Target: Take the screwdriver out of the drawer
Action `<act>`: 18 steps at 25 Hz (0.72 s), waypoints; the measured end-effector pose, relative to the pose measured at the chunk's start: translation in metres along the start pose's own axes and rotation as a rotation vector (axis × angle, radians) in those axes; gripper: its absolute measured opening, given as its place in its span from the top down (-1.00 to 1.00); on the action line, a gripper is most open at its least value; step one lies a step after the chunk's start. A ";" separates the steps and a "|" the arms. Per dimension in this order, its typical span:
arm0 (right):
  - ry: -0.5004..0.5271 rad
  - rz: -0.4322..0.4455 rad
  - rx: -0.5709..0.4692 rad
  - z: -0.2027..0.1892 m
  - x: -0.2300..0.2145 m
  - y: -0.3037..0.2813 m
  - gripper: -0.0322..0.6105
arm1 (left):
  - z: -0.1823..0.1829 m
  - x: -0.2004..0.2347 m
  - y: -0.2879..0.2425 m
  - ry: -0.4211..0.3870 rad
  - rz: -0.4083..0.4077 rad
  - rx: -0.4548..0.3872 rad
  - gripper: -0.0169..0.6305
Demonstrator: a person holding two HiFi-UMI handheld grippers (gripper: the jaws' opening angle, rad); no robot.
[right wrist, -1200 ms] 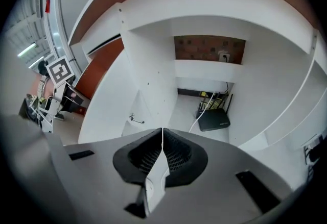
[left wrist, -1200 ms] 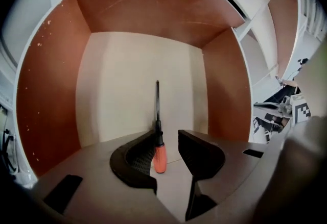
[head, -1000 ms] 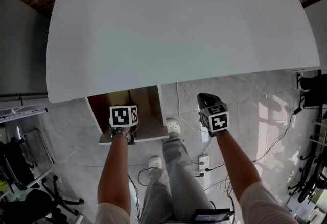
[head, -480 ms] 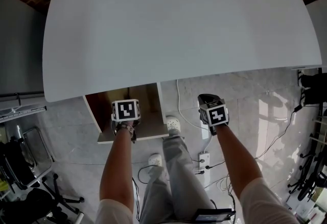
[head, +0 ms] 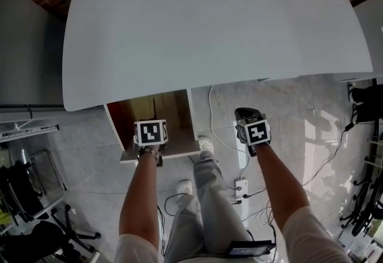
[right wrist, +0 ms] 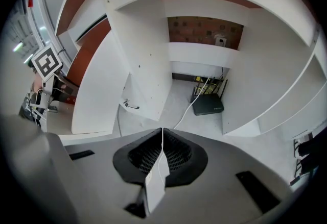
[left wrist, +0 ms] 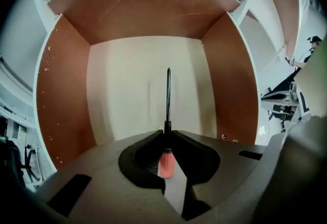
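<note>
grip | my left gripper (left wrist: 167, 133) jaws have just been closing, now clamped on the screwdriver (left wrist: 167, 100) handle, shaft pointing 12 o'clock inside the open drawer (left wrist: 122, 90) | right gripper (right wrist: 161, 133) jaws together, empty | task: grasp made, lift-out remains

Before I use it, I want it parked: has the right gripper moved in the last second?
No. In the head view the right gripper keeps the same gap to the right of the open drawer's side wall.
</note>
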State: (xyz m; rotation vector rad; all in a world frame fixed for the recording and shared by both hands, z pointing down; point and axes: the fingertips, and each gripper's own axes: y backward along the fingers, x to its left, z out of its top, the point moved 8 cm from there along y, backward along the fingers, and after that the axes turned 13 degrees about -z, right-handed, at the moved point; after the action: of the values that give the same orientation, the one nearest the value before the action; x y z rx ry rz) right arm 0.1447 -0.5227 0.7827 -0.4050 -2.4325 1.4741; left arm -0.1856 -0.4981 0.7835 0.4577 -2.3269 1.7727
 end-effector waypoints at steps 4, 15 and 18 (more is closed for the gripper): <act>0.023 -0.027 -0.066 0.016 0.002 0.027 0.84 | -0.008 -0.005 0.020 -0.027 0.001 -0.021 0.76; 0.024 -0.062 -0.114 0.027 0.013 0.101 0.84 | -0.015 -0.019 0.096 -0.082 -0.021 -0.153 0.76; 0.016 -0.070 -0.126 0.026 0.015 0.121 0.84 | -0.018 -0.025 0.116 -0.097 -0.028 -0.203 0.76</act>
State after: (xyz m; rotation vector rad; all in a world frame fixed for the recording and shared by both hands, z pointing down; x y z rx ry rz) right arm 0.1334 -0.4845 0.6643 -0.3520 -2.5084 1.2885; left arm -0.2034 -0.4490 0.6757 0.5500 -2.5192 1.5133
